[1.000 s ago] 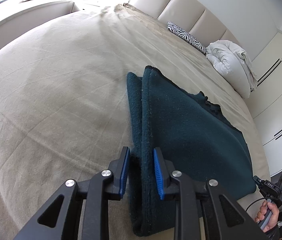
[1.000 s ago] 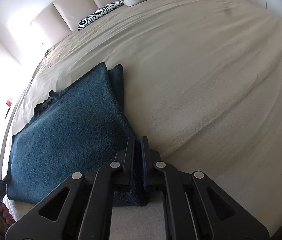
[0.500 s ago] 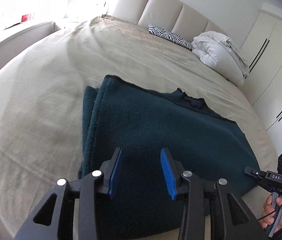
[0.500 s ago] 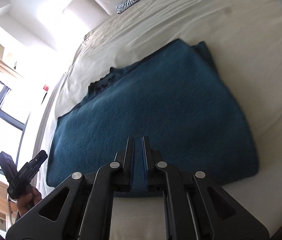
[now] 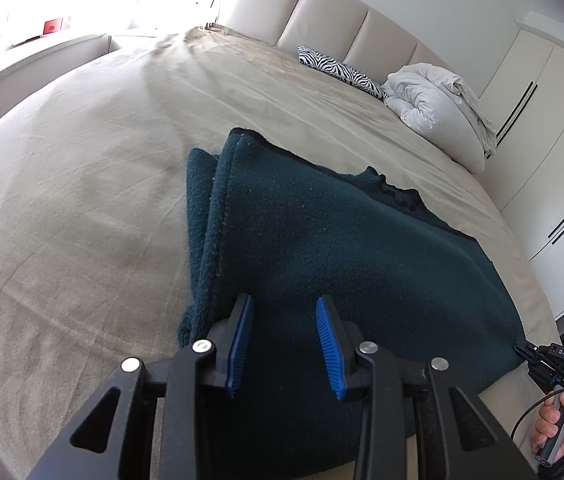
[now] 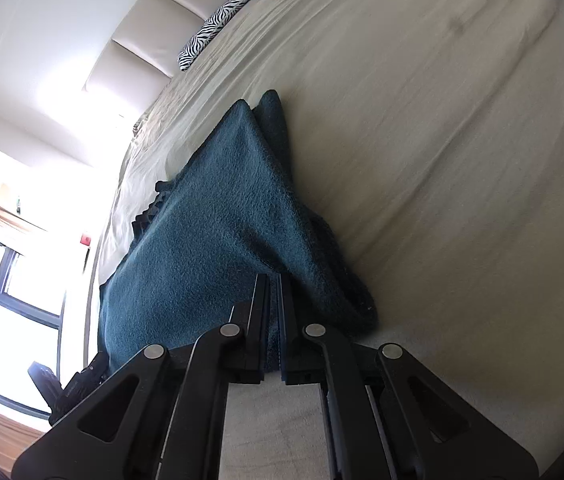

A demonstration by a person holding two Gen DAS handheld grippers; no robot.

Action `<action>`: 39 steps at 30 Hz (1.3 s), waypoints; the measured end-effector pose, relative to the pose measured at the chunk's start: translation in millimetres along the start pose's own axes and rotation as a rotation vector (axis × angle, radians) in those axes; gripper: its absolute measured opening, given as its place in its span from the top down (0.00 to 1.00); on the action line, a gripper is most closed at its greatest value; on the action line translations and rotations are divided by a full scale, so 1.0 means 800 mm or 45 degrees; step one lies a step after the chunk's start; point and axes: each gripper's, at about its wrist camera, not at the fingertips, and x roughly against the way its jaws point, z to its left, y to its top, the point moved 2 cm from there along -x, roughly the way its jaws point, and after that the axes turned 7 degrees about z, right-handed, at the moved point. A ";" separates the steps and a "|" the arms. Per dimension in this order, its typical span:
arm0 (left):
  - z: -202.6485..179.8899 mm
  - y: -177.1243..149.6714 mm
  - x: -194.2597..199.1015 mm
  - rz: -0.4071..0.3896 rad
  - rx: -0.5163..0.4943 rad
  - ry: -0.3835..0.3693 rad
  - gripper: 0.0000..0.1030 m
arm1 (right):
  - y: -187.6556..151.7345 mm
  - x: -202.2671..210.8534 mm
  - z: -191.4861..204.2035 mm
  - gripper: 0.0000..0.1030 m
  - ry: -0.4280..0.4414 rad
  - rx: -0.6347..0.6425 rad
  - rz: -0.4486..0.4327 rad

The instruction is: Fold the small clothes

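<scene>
Since a second ago, our left gripper [image 5: 283, 338] has slid from the cloth's [image 5: 341, 264] left folded edge to over its near middle, its jaws wider. We see them closing now, blue pads [image 5: 240, 340] apart above the teal cloth without pressing it. Our right gripper [image 6: 274, 312] stays pinched on the cloth's near edge, which bunches at 12 o'clock from its tips. The cloth lies folded on the bed [image 5: 82, 184]. Farther off, toward 1 o'clock in the left view, sit a zebra pillow [image 5: 337, 68] and a white duvet [image 5: 433, 100].
</scene>
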 end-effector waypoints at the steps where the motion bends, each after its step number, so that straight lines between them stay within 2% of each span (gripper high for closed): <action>1: 0.000 0.003 0.002 -0.005 0.004 0.000 0.64 | -0.002 0.003 0.008 0.92 -0.015 0.018 -0.003; 7: 0.001 0.002 -0.003 0.003 -0.010 0.011 0.64 | -0.006 -0.005 0.083 0.92 0.073 0.222 0.039; 10: 0.000 0.002 -0.005 0.003 -0.024 0.012 0.64 | 0.001 -0.025 0.105 0.92 0.015 0.261 0.047; 13: 0.001 0.001 -0.007 0.002 -0.023 0.005 0.64 | 0.014 -0.023 0.100 0.92 -0.030 0.250 -0.002; 17: 0.000 -0.001 -0.006 -0.006 -0.025 0.019 0.64 | 0.026 -0.010 0.074 0.91 -0.218 0.279 -0.072; 18: -0.001 -0.001 -0.006 -0.007 -0.027 0.023 0.64 | 0.029 -0.005 0.066 0.89 -0.252 0.275 -0.097; 20: -0.002 -0.001 -0.006 -0.007 -0.029 0.021 0.64 | 0.035 0.007 0.047 0.73 -0.309 0.248 -0.150; 21: -0.001 -0.001 -0.006 -0.006 -0.024 0.015 0.64 | 0.038 0.013 0.039 0.70 -0.311 0.229 -0.174; 22: 0.000 -0.001 -0.005 -0.005 -0.018 0.008 0.64 | 0.040 0.019 0.031 0.58 -0.330 0.211 -0.194; 23: 0.000 0.000 -0.005 -0.004 -0.013 0.003 0.64 | 0.042 0.024 0.025 0.51 -0.353 0.204 -0.217; 24: 0.001 0.000 -0.006 -0.004 -0.009 -0.001 0.64 | 0.045 0.026 0.020 0.51 -0.367 0.210 -0.223; 26: 0.001 0.000 -0.006 -0.006 -0.009 0.001 0.64 | 0.046 0.022 0.013 0.52 -0.360 0.229 -0.158; 28: 0.001 -0.001 -0.006 -0.008 -0.015 0.008 0.64 | 0.041 0.014 0.012 0.59 -0.384 0.266 -0.094; 29: 0.000 -0.001 -0.006 -0.007 -0.016 0.009 0.64 | 0.036 0.011 0.013 0.75 -0.405 0.290 -0.080; 32: -0.001 -0.002 -0.006 -0.002 -0.014 0.006 0.64 | 0.026 0.013 0.013 0.91 -0.425 0.309 -0.087; 34: -0.001 -0.001 -0.006 0.004 -0.016 0.001 0.64 | 0.023 0.017 0.014 0.95 -0.424 0.297 -0.096; 39: 0.002 0.000 -0.006 0.011 -0.021 -0.005 0.64 | 0.015 0.027 0.005 0.96 -0.403 0.227 -0.093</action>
